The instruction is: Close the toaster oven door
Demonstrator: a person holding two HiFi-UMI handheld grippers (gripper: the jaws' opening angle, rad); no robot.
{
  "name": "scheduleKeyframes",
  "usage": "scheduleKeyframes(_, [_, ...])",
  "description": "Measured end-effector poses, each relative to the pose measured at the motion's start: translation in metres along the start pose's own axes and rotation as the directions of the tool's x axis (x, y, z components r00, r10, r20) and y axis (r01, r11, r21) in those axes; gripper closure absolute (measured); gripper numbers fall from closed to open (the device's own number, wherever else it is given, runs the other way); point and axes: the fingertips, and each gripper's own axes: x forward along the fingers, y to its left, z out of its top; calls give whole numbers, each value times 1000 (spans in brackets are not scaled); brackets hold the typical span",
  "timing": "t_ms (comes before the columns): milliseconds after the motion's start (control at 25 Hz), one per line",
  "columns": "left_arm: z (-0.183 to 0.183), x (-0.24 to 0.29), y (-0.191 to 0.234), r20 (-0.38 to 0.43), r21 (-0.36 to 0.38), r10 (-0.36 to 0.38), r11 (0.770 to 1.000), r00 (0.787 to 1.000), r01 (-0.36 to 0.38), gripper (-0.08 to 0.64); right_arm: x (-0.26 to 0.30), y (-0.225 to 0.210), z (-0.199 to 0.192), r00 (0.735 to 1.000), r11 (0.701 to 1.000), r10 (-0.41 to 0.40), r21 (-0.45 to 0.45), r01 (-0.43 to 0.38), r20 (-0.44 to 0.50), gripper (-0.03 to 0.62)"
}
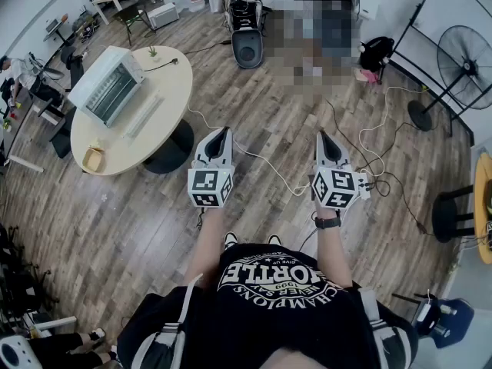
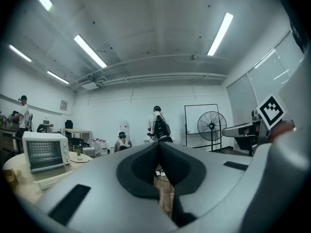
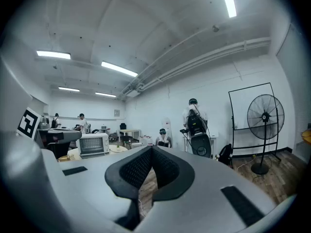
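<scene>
Toaster oven (image 1: 108,84) sits on the round desk (image 1: 165,83), ahead and left and well apart from both tools. Its long axis runs diagonally, glass front toward the person, and the left tool (image 1: 222,133) is nearer. Left tool and right tool (image 1: 323,135) are both pinched fully narrow, holding nothing. Count: one oven, one desk, two tools, one flat tray-like strip (image 1: 143,117) just before the oven.
</scene>
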Motion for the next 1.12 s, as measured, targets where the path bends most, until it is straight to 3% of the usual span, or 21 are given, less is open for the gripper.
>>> scheduleKeyframes(440, [-14,10,-57,-34,1,24,1000,999,-24,541,-8,-39,-19,998,998,57,40,-55,-35,572])
scheduleKeyframes(640, [-21,16,-65,-56,-5,22,1000,998,-23,543,1,-43,-28,995,995,80,58,-77,-56,572])
scheduleKeyframes(840, [-23,24,-42,-55,4,31,1000,998,-31,541,30,-23,-26,992,993,112,56,-109,-58,572])
scheduleKeyframes(1120, [-48,55,32,-60,-26,58,998,997,-59,541,106,32,-40,978,984,180,16,-179,-104,572])
